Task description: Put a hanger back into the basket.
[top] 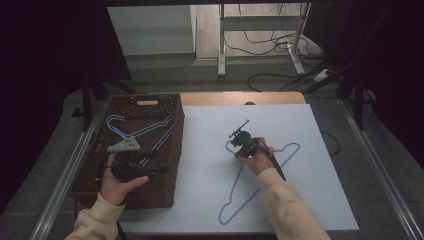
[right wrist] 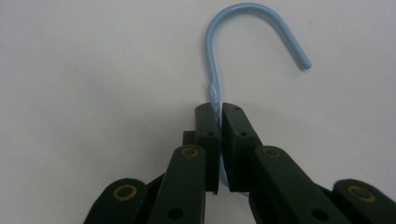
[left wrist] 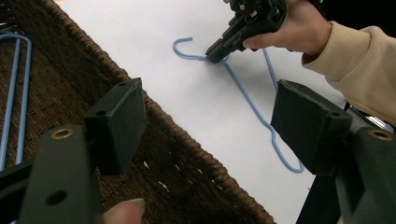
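Note:
A light blue wire hanger (top: 295,145) lies flat on the white sheet (top: 310,200). My right gripper (top: 237,151) is shut on the hanger's twisted neck just below the hook (right wrist: 208,44). In the right gripper view the pads (right wrist: 208,121) press the wire from both sides. The left gripper view shows that same grip (left wrist: 215,56) and the hanger (left wrist: 247,100) farther off. My left gripper (top: 159,161) hovers over the brown wicker basket (top: 177,150), held in the hand, jaws wide open (left wrist: 210,123) with nothing between them. More blue hangers (top: 145,130) lie inside the basket.
The basket sits at the table's left side, its woven rim (left wrist: 187,140) bordering the white sheet. A wooden table edge (top: 240,97) shows at the back. Beyond it are desk legs (top: 221,45) and cables on the floor. Metal rails run along both table sides.

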Demonstrator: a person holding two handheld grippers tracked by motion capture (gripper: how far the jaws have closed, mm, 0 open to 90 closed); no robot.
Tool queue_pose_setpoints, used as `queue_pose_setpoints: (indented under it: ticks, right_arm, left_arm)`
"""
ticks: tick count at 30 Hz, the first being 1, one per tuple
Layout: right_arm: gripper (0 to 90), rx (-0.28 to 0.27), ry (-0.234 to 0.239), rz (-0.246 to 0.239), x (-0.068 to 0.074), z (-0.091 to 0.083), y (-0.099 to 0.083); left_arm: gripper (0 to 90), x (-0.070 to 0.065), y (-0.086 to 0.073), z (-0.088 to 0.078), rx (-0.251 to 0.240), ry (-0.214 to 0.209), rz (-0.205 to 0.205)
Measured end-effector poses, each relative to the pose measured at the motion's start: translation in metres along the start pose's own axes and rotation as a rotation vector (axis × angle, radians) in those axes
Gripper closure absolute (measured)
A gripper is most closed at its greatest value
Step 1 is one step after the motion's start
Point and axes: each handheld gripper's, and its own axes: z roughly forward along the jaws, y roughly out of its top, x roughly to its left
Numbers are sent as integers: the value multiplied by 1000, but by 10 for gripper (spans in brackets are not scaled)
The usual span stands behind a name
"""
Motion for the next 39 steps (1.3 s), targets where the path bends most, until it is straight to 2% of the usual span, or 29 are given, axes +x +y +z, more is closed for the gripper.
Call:
queue_pose_setpoints:
  ticks: [9,17,30,39]
  right_arm:
    - [858,-97,10,4,-4,-26,-8]
    - [858,-162,15,20,-5,-42,-17]
    - [858,-217,33,41,-3,-54,-25]
    - [858,-239,38,37,-1,-60,-26]
  left_arm:
    - [264,-3,2,2,4,-3,7]
    - [263,-14,8,11,16,-23,34]
    - [263,-29,18,26,51,-41,52]
    - [261,-41,26,49,96,-69,50]
